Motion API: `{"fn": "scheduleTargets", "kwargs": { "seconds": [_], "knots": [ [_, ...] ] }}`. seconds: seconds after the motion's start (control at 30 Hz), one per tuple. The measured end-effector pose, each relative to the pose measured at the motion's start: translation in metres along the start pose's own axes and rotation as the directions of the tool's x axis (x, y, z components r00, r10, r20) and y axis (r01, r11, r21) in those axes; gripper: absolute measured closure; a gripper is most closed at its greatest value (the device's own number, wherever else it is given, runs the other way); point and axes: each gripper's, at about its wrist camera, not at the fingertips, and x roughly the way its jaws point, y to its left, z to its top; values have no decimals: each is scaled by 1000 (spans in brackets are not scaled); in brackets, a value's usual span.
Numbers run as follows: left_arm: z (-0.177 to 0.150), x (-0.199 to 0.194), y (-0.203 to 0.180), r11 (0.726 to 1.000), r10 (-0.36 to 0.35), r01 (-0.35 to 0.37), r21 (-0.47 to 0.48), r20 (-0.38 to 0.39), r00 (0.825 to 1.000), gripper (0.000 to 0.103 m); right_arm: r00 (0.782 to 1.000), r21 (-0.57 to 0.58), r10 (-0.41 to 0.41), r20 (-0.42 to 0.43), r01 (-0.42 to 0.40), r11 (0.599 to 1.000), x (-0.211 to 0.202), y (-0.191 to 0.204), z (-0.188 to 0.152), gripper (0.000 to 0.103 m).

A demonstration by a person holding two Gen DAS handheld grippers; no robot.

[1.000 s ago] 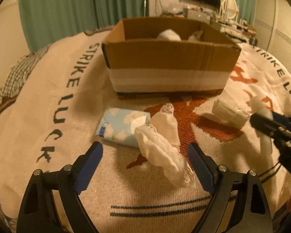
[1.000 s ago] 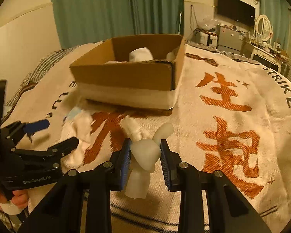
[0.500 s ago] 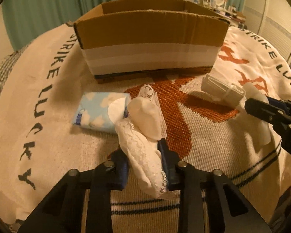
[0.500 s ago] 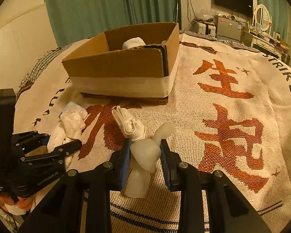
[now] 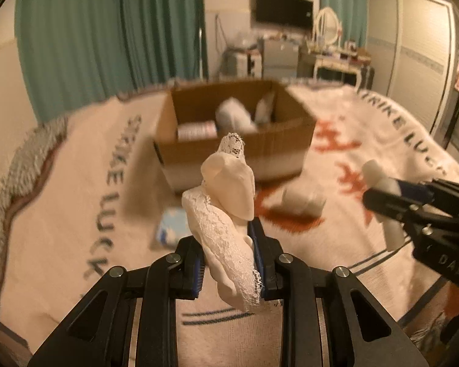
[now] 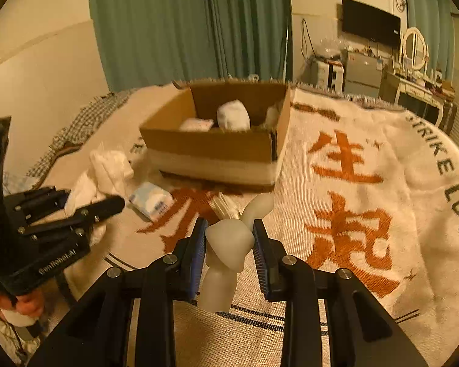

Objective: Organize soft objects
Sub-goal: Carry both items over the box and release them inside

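Both grippers are loaded and off the blanket! The left gripper (image 5: 228, 264) is clamped tight on a lacy cream garment (image 5: 226, 214), which stands up between the blue pads and droops below them, lace edge showing at top and bottom. The right gripper (image 6: 229, 257) pinches a pale rolled sock (image 6: 226, 257) across its middle, jaws only partly closed because the bundle fills the gap. Ahead sits the cardboard box (image 6: 217, 146) on the printed blanket (image 6: 367, 214), and it already has tenants: a white rolled bundle (image 6: 233, 119) in the middle, a flat pale packet to its left, and something pale against the right wall. So I'd call this task well under way, with two pieces in the air that look bound for the box. Left on the blanket: a blue-and-white tissue pack (image 6: 151, 202) near the box's front left corner, and a folded white piece (image 5: 301, 203) just in front of the box. The left wrist view gives the clearer look at that folded piece and shows the right gripper coming in from the right edge with its sock. The right wrist view alone shows the person's fingers (image 6: 27, 304) on the left gripper's handle, and the checked cloth beyond the blanket's far left edge.
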Motion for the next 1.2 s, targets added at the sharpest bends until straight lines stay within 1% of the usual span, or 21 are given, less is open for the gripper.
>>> {"fn": "scheduleTargets", "kwargs": {
  "seconds": [0.17,0.27,0.4,0.5,0.57,0.63,0.7,0.8,0.9,1.0,1.07,1.13,1.2],
  "knots": [
    [32,-29,1,999,-2,-1,32,94,996,78,997,-32,10,81,-7,999,-26,7,30,74],
    [52,-38,1,999,-3,-3,44,134,991,78,992,-43,35,123,-30,999,-36,8,53,74],
    [80,-34,-2,997,20,-33,72,179,984,78,981,-69,50,187,-37,997,-41,8,92,74],
    [99,-20,2,997,16,-29,71,190,982,78,975,-84,64,211,-47,995,-35,7,118,74],
    [108,-9,5,997,15,-30,71,204,979,78,974,-93,62,218,-42,995,-25,5,134,74],
    [119,8,8,995,21,-41,91,216,976,78,976,-94,67,206,-49,994,-9,1,147,74],
    [129,28,15,993,37,-59,98,208,977,78,979,-78,73,188,-59,995,15,-5,158,74],
    [142,64,24,991,35,-57,122,179,983,78,986,-60,62,153,-54,997,52,-18,168,74],
    [147,100,27,988,21,-42,147,142,990,78,992,-27,68,110,-66,997,92,-33,174,74],
    [148,131,27,987,18,-34,159,104,994,78,996,-5,53,70,-53,999,136,-45,176,74],
    [146,153,26,987,3,-15,159,76,997,78,997,4,54,55,-54,999,153,-51,175,74],
    [144,165,26,988,-5,-5,152,64,998,78,997,18,52,51,-53,998,166,-57,174,73],
    [143,172,26,990,-21,13,140,57,998,75,996,32,68,57,-70,997,173,-62,175,71]
  ]
}}
